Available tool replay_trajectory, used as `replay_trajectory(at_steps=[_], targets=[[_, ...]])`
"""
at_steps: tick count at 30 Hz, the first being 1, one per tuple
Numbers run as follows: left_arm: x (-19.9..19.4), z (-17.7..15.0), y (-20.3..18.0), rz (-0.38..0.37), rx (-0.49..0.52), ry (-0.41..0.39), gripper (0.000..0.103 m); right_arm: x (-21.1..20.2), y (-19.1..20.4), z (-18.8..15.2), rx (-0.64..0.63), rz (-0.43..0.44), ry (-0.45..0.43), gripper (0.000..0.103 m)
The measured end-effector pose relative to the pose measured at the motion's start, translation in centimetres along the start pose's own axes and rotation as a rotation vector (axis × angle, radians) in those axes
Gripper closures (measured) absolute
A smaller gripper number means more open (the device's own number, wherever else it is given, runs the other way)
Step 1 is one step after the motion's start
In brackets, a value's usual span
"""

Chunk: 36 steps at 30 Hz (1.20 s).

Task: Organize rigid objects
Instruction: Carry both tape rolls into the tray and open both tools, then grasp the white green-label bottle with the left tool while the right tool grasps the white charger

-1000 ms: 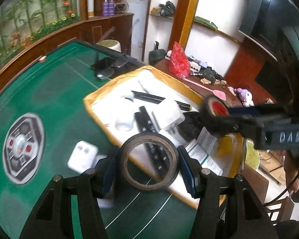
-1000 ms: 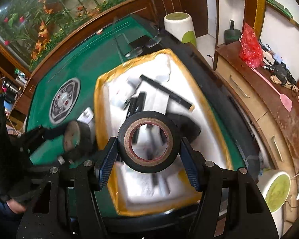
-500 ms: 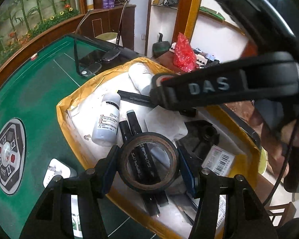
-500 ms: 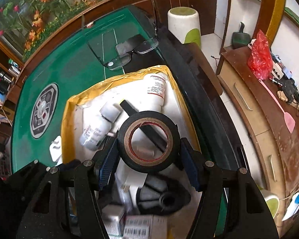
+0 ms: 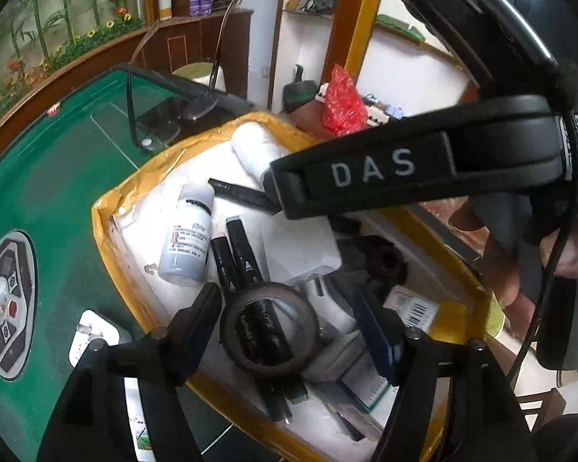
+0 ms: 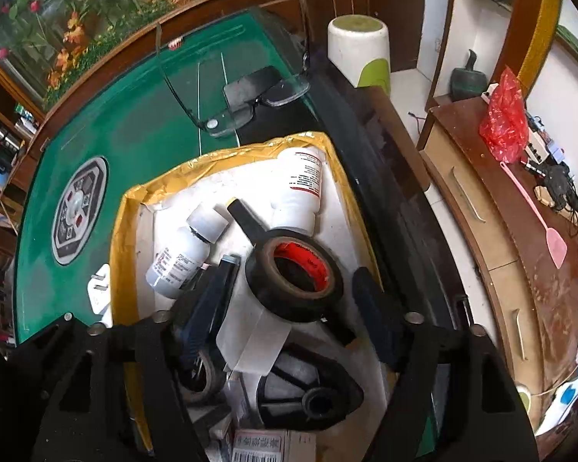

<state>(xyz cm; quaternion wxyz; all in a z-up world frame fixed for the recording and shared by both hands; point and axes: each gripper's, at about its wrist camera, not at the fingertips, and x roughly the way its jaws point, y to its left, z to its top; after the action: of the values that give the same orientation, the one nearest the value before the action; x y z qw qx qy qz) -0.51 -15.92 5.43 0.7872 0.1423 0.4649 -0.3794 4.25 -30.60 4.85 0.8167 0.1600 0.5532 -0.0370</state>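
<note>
The worktop point(image 6: 135, 134) is covered in green felt with thin white lines and framed by a dark wooden rim. A round grey control panel point(image 6: 79, 211) with small red buttons sits flush in its middle. Resting directly on the felt are a yellow-taped white foam box point(image 6: 125, 238) near the right edge, a white plug adapter point(image 6: 98, 288) just beside the box's left wall, and a pair of glasses point(image 6: 250, 104) lying partly over a dark phone point(image 6: 252, 82) beyond the box. A small red-and-white piece point(image 6: 175, 41) lies at the far rim.

Black tape roll point(image 6: 294, 274), yellow-rimmed box point(image 6: 123, 227)
</note>
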Motion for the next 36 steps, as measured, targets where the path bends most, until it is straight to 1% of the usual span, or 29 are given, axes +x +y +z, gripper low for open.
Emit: replay_trajectory(at_steps=[1, 4, 7, 9, 12, 16, 20, 21, 22, 24, 26, 28, 29, 30, 31, 32, 33, 36], targets=[[-0.4, -0.1, -0.1, -0.002, 0.005, -0.004, 0.032, -0.4, 0.0, -0.1, 0.006, 0.0, -0.002, 0.03], [-1.6, -0.5, -0.3, -0.016, 0.015, -0.011, 0.032, -2.3, 0.0, -1.1, 0.037, 0.001, -0.047, 0.03], [-2.9, -1.1, 0.2, -0.024, 0.007, -0.032, 0.032, -4.6, 0.5, -2.7, 0.07, 0.026, -0.08, 0.03], [-3.9, -1.6, 0.9, -0.028, -0.004, -0.046, 0.032, -5.6, 0.9, -4.0, 0.094, 0.053, -0.087, 0.03], [-5.0, -2.5, 2.8, -0.014, -0.033, -0.063, 0.032, -6.5, 1.7, -5.5, 0.117, 0.085, -0.086, 0.03], [-6.0, -4.5, 6.6, 0.018, -0.099, -0.055, 0.032, -6.9, 3.0, -7.8, 0.139, 0.128, -0.073, 0.03], [-5.5, -6.1, 10.5, 0.035, -0.191, -0.012, 0.032, -6.9, 4.3, -9.6, 0.143, 0.14, -0.058, 0.03], [-5.3, -6.3, 10.8, 0.032, -0.2, -0.004, 0.032, -6.8, 4.3, -9.7, 0.144, 0.141, -0.054, 0.03], [-4.8, -6.5, 11.0, 0.026, -0.202, 0.008, 0.032, -6.8, 4.6, -10.0, 0.144, 0.142, -0.052, 0.03], [-3.8, -6.6, 11.0, 0.038, -0.192, 0.031, 0.032, -6.7, 5.0, -10.3, 0.141, 0.14, -0.049, 0.03], [-2.6, -6.4, 10.4, 0.034, -0.161, 0.054, 0.032, -6.8, 5.5, -10.5, 0.131, 0.138, -0.048, 0.03], [-1.1, -6.2, 9.8, 0.06, -0.136, 0.089, 0.032, -6.9, 5.8, -10.6, 0.12, 0.138, -0.048, 0.03], [-0.6, -6.2, 10.0, 0.059, -0.128, 0.095, 0.035, -6.9, 5.9, -10.7, 0.116, 0.138, -0.047, 0.03], [0.0, -6.1, 9.8, 0.073, -0.123, 0.102, 0.048, -7.0, 6.0, -10.7, 0.112, 0.138, -0.046, 0.03], [0.5, -6.1, 9.7, 0.093, -0.118, 0.111, 0.052, -6.9, 6.1, -10.8, 0.111, 0.139, -0.045, 0.03], [0.3, -6.1, 9.5, 0.106, -0.108, 0.096, 0.06, -6.9, 6.2, -10.8, 0.11, 0.141, -0.041, 0.03], [0.2, -6.1, 9.4, 0.101, -0.106, 0.092, 0.067, -6.8, 6.3, -10.7, 0.109, 0.143, -0.038, 0.03], [-0.3, -6.9, 9.8, 0.116, -0.121, 0.091, 0.067, -6.7, 6.7, -10.7, 0.105, 0.153, -0.036, 0.03]])
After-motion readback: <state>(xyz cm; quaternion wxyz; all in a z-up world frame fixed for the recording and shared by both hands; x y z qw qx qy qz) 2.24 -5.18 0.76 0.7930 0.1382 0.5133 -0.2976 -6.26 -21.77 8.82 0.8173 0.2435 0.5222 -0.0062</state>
